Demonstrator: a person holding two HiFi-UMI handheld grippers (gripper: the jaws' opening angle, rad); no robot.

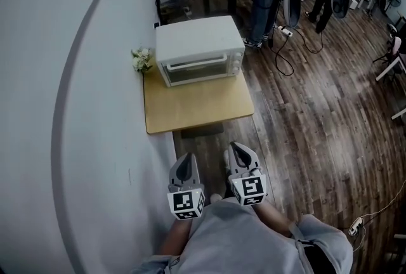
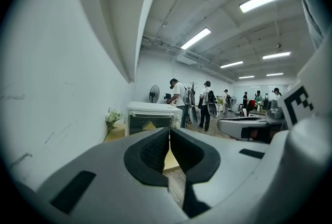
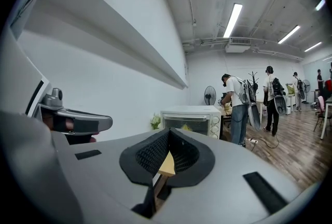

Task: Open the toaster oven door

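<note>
Oven [image 1: 200,49] far off on table [image 1: 196,108]. Left gripper [image 1: 185,158] & right gripper [image 1: 240,148] fingers [image 2: 148,153] closed, empty. Imo get close, open one, grab door [image 1: 193,71] handle [image 3: 189,117], pull down slow.

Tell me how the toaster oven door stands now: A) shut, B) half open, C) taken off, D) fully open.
A: the door of the toaster oven sits flat against its front, and the left hand-held gripper and right hand-held gripper hang short of the table.

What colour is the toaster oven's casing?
The toaster oven is white, with a dark glass door; clearest in the head view.
</note>
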